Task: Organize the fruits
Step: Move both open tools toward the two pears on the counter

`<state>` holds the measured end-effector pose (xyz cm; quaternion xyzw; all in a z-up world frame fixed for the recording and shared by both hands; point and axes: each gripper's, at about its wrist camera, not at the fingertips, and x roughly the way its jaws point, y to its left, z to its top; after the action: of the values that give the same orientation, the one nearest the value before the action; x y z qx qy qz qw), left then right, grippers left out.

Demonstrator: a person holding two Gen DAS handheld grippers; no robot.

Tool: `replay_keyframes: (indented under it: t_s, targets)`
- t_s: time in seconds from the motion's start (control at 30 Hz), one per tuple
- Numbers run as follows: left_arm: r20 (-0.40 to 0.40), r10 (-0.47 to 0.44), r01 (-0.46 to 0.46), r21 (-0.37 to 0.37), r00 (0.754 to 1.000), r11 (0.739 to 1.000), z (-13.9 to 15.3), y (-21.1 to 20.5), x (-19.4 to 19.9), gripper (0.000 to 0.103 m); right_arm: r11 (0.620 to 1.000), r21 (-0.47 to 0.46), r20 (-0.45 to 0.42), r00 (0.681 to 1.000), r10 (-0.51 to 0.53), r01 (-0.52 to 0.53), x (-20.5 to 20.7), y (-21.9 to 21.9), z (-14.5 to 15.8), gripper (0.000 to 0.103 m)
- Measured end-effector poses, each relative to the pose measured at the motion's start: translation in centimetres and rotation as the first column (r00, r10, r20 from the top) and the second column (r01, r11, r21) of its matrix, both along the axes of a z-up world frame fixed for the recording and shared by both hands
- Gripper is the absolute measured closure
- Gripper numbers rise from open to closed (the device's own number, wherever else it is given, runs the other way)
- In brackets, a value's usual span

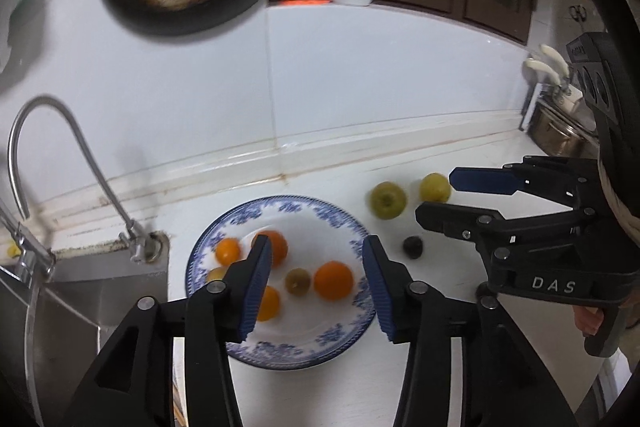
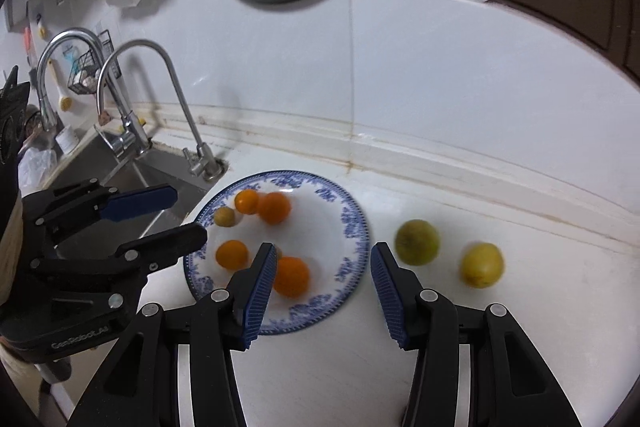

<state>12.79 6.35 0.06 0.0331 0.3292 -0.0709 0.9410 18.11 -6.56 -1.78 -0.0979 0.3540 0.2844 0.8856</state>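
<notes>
On the white worktop point(image 2: 520, 327), near the middle of each frame, a blue-patterned plate point(image 2: 352, 227) is seen carrying several small orange fruits point(image 2: 291, 275) and a couple of greenish ones. Two green-yellow fruits point(image 2: 417, 241) are left on the worktop to the right of the plate, and a small dark fruit point(image 1: 413, 247) just beside its rim. Both the left tongs point(image 1: 318, 283) and the right tongs point(image 2: 323, 291) are held apart above the plate, with nothing clamped. The fruits are judged light, round and prone to rolling; each would best be taken across its widest middle, gently, since the skins may bruise.
</notes>
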Motion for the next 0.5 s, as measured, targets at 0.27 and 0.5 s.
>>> replay_keyframes:
  t_s: [0.27,0.5]
  targets:
    - [0.03,-0.049,0.049,0.017,0.998,0.999,0.9,-3.0,0.4,0.044,0.998,-0.002,0.04,0.997,-0.068,0.068,0.0,-3.7,1.4,0.053]
    - [0.036,-0.094,0.092,0.049,0.995,0.995,1.0,-5.6,1.3,0.036,0.992,-0.019,0.07,0.99,-0.125,0.127,0.1,-6.3,1.9,0.046]
